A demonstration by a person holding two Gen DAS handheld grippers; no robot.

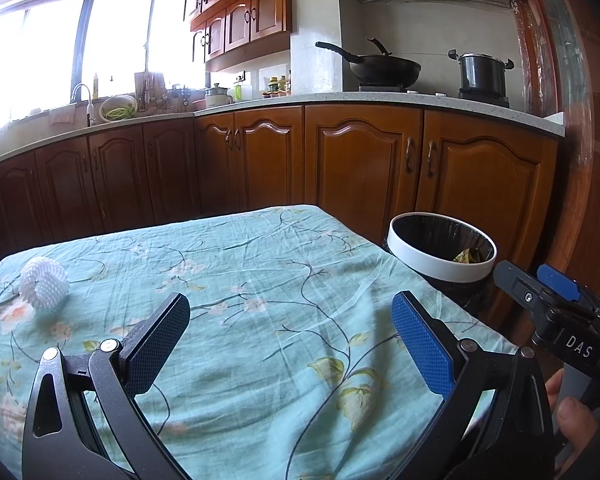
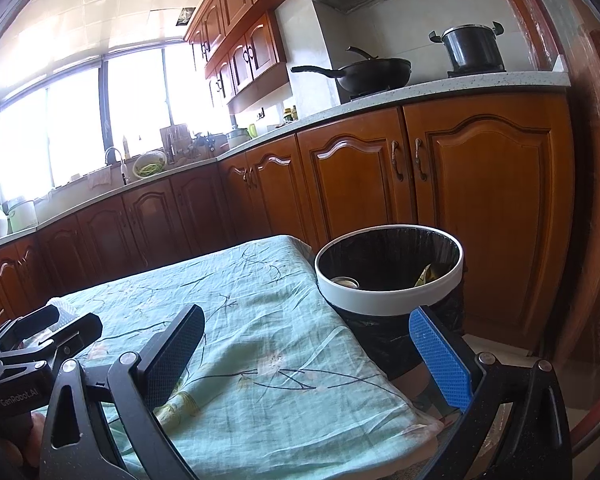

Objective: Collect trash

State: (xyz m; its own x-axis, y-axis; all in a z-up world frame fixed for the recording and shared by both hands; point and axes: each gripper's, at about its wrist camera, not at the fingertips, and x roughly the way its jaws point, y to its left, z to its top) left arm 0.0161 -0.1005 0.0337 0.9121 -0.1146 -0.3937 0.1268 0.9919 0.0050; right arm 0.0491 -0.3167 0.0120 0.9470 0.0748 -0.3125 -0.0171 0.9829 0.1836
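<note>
Both grippers hang over the table draped in a pale teal floral cloth [image 1: 260,264], facing the kitchen counter.

Left gripper [image 1: 291,344]: fingers spread wide apart, nothing between them. Right gripper [image 2: 324,354]: likewise spread, empty.

Trash left on the cloth: a white foam mesh fruit sleeve [image 1: 44,283], curled into a stubby roll. It lies ahead and well to the left of the left gripper, near the cloth's left edge. Its long axis seems to run across the view, open end toward the camera, though the fisheye makes this hard to judge. Something yellow and red shows at the extreme left edge of the left wrist view; too cropped to identify.

Bin: a round wastebasket with a white rim and black liner [image 2: 388,276], standing just beside the table's right corner, ahead of the right gripper and slightly right of it. A metal can and some yellowish scraps already lie inside.

Judgement: the left gripper is clearly the nearer one to the sleeve; the right gripper is nearer the bin. The coming reach likely goes forward and leftward, and the soft roll should crush easily under the pads.
</note>
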